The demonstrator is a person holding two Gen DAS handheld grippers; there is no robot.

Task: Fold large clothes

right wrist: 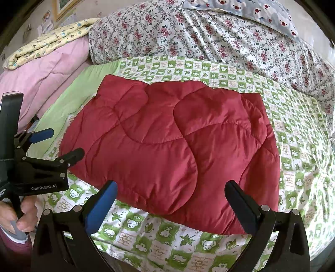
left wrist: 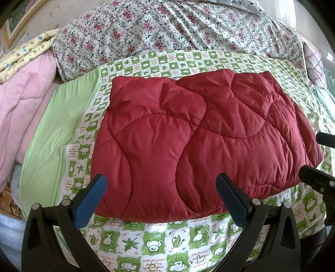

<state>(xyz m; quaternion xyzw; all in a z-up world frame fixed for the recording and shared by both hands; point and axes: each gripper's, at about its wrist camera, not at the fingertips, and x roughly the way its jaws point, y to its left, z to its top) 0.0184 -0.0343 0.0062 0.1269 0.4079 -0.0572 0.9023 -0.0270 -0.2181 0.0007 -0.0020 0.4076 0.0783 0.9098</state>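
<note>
Green-and-white cartoon bedsheet (left wrist: 159, 240) covers the bed, with a folded red quilted coat (left wrist: 199, 142) lying flat mid-sheet, long axis running left to right. Only the right wrist view shows "GenRobot.AI" printed on the left gripper (right wrist: 65, 144) and the hand (right wrist: 18, 217) holding it. Both that and the right gripper (right wrist: 171, 207) have jaws spread wide, holding nothing, near the coat's front edge.

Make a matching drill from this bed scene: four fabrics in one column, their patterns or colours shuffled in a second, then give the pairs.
Column one:
1. quilted jacket
2. bedsheet
3. big duvet
4. pillow

Column two:
A. cartoon bears on grey-blue
B. plain dark red
C. pink roses on white
D. green and white checks

Pairs: 1-B, 2-D, 3-C, 4-A.
</note>
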